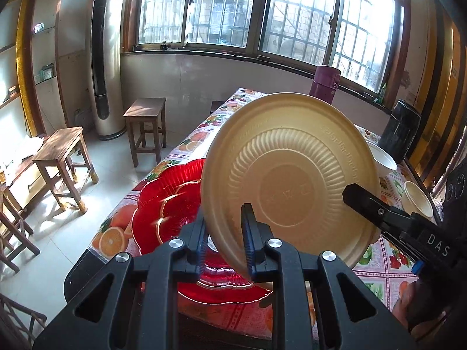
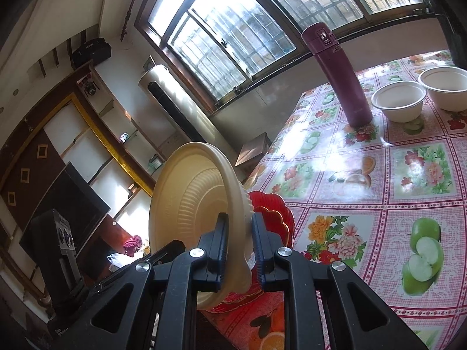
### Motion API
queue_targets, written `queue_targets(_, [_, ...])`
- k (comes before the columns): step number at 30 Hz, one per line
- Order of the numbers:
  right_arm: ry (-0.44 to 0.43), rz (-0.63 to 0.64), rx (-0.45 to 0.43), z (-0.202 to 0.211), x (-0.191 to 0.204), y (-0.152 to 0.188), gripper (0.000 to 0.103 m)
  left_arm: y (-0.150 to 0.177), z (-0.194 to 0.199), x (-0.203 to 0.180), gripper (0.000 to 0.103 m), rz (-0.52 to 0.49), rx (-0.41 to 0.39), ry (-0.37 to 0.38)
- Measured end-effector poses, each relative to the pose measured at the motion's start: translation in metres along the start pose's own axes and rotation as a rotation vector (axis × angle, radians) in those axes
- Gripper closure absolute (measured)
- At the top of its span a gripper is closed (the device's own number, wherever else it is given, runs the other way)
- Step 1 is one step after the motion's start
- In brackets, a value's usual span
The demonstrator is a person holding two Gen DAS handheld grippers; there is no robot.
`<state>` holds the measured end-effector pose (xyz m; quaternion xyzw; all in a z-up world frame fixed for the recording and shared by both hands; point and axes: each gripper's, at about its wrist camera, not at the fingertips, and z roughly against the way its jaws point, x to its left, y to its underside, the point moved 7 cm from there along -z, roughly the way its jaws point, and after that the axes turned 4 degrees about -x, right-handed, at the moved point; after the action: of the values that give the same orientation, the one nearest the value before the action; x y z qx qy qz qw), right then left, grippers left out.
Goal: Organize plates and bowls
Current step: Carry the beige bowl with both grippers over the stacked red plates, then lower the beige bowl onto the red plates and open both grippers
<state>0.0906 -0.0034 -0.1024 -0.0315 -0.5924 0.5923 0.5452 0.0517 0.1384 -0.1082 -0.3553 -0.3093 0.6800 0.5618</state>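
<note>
My left claw (image 1: 224,233) and right claw (image 2: 239,242) both pinch the tan plate's (image 1: 292,180) rim. It tilts mid-frame above the red plate (image 1: 166,201).

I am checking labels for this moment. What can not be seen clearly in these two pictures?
- Left wrist view: the beige plate hides most of the table and part of the red plate.
- Left wrist view: the raised lettering on the beige plate is too faint to read.
- Right wrist view: the right gripper covers most of the red plate.

Plate (image 1: 286,175) above platter (image 1: 166,207) on table (image 1: 388,274)
</note>
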Motion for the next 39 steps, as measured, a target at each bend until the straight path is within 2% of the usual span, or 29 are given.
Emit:
queue_targets(15, [-0.003,-0.009,0.063,-0.027,0.009,0.022,0.087,0.011,-0.007,0.025,0.084,0.041,0.028,-0.028])
queue_targets(28, [0.025,-0.023,0.128,-0.048,-0.002,0.038,0.086,0.025,-0.024,0.036,0.084,0.056,0.098,-0.042])
queue_targets(39, [0.091,0.092,0.139,-0.055,0.007,0.049,0.083,0.036,-0.034,0.041,0.084,0.051,0.146,-0.065])
